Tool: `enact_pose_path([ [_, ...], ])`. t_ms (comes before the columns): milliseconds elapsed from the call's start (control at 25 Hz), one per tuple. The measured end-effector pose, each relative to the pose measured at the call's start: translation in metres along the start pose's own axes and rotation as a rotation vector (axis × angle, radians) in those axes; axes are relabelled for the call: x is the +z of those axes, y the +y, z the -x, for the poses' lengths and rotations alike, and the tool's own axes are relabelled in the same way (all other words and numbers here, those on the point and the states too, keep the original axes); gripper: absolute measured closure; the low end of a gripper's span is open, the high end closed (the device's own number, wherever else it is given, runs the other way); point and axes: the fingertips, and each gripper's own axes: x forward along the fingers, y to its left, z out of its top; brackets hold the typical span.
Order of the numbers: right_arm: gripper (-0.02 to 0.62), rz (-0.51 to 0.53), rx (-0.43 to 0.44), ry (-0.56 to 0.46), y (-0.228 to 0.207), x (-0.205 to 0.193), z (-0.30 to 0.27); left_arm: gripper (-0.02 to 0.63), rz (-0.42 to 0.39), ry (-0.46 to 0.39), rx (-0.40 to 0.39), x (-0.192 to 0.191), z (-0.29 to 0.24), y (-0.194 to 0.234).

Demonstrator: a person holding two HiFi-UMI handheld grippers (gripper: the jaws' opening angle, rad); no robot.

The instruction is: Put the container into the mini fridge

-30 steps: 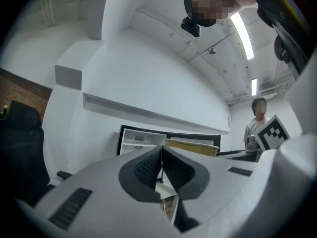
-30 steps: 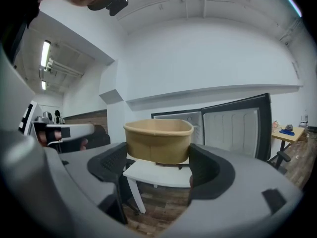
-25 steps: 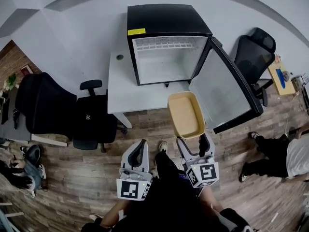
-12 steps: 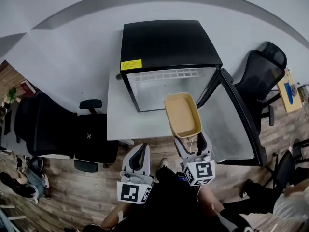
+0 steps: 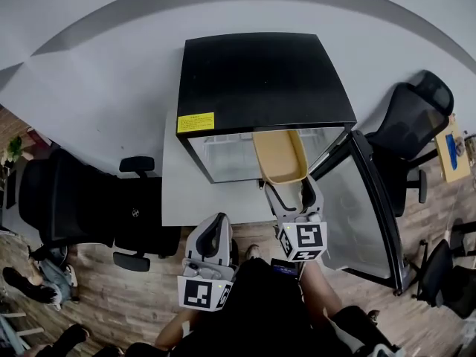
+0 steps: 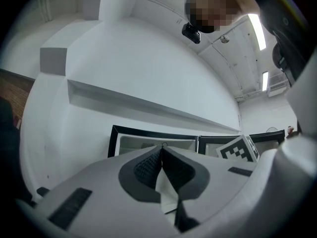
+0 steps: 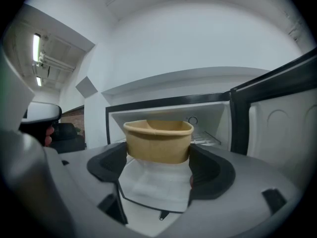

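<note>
One container (image 5: 279, 157) only: tan paper tub, oblong w/ rounded corners, rolled rim, open top, inside bare as far as visible. Upright, rim up, long axis running straight away from the person toward the fridge opening. Near end clamped in right claw (image 5: 290, 187), one pad on each long side; seen from the right gripper view (image 7: 158, 140) as a tan wall bridging both pads, claw (image 7: 158, 157) closed onto it at medium width. Far end at the mouth of the one mini fridge (image 5: 264, 76), just under the front edge of its black top; how far inside, can't tell. White interior w/ wire shelf behind the tub (image 7: 208, 118). One door (image 5: 364, 199) swung wide open to the right, white inner liner up. One yellow sticker (image 5: 195, 122) on the fridge's front left corner. Fridge sat on a white worktop (image 5: 178, 192) against a white wall. Left claw (image 5: 214, 229) low and nearer the person, well apart from tub and fridge, pads pressed together w/ nothing between (image 6: 162, 155). Black office chairs (image 5: 67, 199): 2 left of worktop, 1 upper right beyond the door. Wood floor (image 5: 111, 303) below.
</note>
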Motion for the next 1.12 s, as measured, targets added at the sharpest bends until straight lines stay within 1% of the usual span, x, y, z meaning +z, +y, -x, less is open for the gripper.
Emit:
enact_pose_path([
  [200, 0.196, 0.008, -0.026, 0.013, -0.008, 0.003, -0.043, 0.595, 0.002, 0.002, -0.05, -0.001, -0.037, 0.014],
  [520, 0.196, 0.028, -0.082, 0.065, -0.019, -0.003, -0.098, 0.595, 0.035, 0.035, -0.126, -0.01, -0.082, 0.034],
  [840, 0.196, 0.042, -0.103, 0.082, -0.023, -0.006, -0.131, 0.595, 0.033, 0.062, -0.161, -0.016, -0.102, 0.049],
  [1120, 0.196, 0.047, -0.1, 0.101, -0.026, -0.011, -0.142, 0.595, 0.037, 0.075, -0.162, -0.019, -0.111, 0.058],
])
